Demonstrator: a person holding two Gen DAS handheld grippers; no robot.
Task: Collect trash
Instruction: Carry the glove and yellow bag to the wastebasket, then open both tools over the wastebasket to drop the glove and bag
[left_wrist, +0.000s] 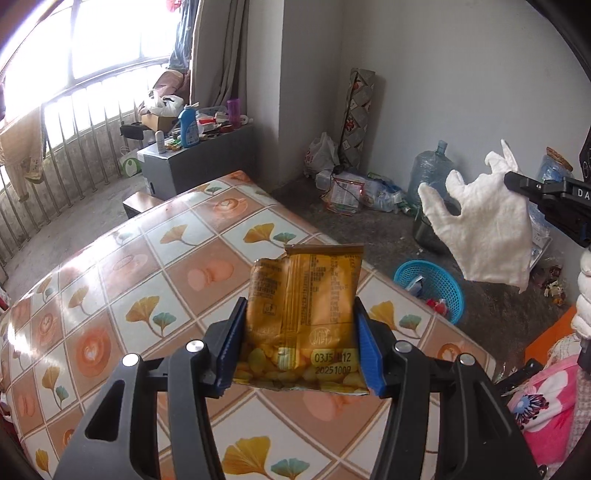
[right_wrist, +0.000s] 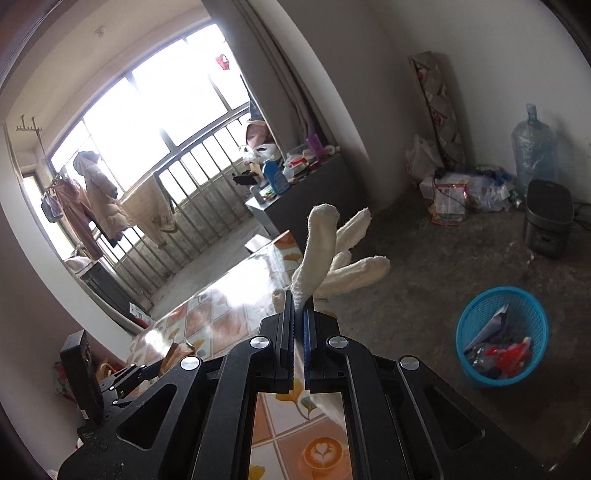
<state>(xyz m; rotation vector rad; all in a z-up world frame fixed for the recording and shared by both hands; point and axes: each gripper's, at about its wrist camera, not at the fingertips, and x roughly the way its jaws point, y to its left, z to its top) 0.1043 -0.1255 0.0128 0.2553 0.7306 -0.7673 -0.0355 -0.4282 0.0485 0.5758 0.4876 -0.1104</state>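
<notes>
My left gripper (left_wrist: 300, 314) is shut on a torn yellow snack wrapper (left_wrist: 304, 314), held upright above the patterned table (left_wrist: 166, 258). My right gripper (right_wrist: 299, 306) is shut on a white cotton glove (right_wrist: 340, 254), held in the air past the table's right edge; the glove also shows in the left wrist view (left_wrist: 484, 229) hanging from the right gripper (left_wrist: 513, 181). A blue mesh trash basket (right_wrist: 502, 336) with some trash inside stands on the floor to the right of the table; it shows in the left wrist view too (left_wrist: 432, 288).
A grey cabinet (left_wrist: 195, 162) loaded with bottles stands beyond the table near the balcony railing. Bags and wrappers (left_wrist: 351, 192), a water jug (right_wrist: 533, 147) and a dark rice cooker (right_wrist: 548, 221) sit by the far wall. Pink floral fabric (left_wrist: 543, 402) lies at lower right.
</notes>
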